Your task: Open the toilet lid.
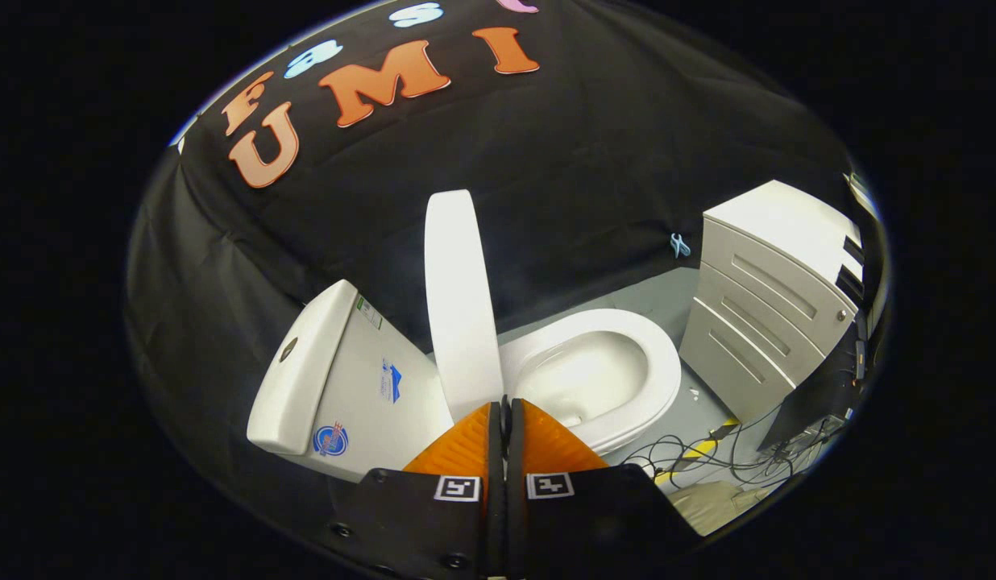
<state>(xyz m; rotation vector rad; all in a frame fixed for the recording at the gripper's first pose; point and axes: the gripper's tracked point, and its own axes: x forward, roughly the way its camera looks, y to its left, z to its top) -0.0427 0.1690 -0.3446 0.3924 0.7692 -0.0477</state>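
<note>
A: So where's your toilet lid (459, 302) at?

B: Standing up on edge just ahead of your fingers (505, 415), roughly 12 o'clock. Those fingers are pressed together with nothing between them. Tank (337, 379) sits at 10 o'clock, the seat (619, 370) at 2, and a drawer cabinet (768, 298) further out around 2.

Glossy smooth white lid (459, 298), glossy ceramic-looking bowl (603, 379) and tank (337, 379), matt cloth wall (595, 161), matt drawer cabinet (768, 298)
</note>
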